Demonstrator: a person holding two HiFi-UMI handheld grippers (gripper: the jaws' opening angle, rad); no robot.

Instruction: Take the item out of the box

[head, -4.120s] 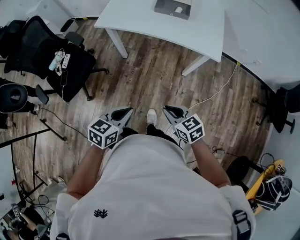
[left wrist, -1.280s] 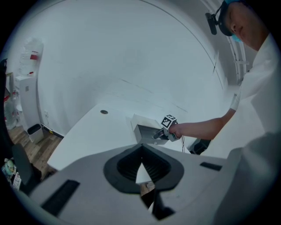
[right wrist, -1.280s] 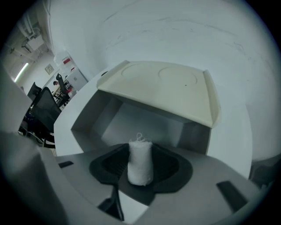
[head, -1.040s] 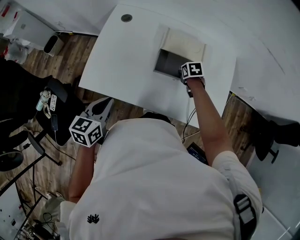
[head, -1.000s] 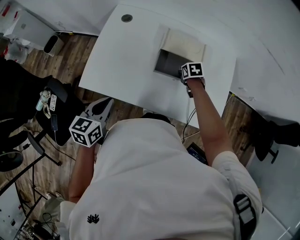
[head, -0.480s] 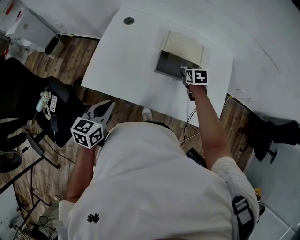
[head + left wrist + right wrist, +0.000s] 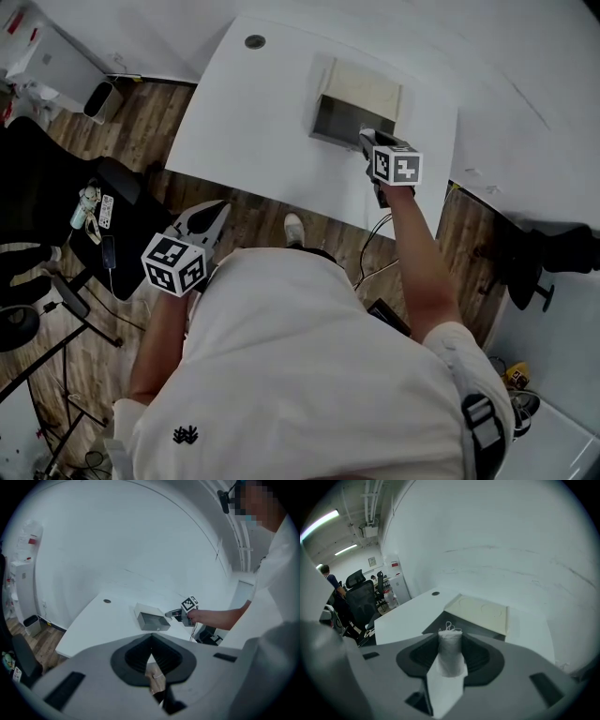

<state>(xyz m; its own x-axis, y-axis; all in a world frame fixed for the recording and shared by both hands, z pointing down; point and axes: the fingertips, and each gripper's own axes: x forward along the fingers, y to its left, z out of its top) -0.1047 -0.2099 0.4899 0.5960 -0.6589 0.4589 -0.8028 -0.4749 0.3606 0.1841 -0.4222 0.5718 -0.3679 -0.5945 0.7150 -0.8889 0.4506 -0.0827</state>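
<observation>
The right claw [image 7: 366,141] grips the white pouch [image 7: 450,651] between its pads, clear above the open box [image 7: 330,122] just ahead, likely to carry it away, while the closed, empty left claw [image 7: 208,217] hangs beside the bench [image 7: 253,112].

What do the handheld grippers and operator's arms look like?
The left claw and right claw match: grey shells, black ribbed pads, tapering tips. Each carries a white cube with black square markers. No cables visible. Person wears a white short-sleeved shirt with a small dark logo.
</observation>
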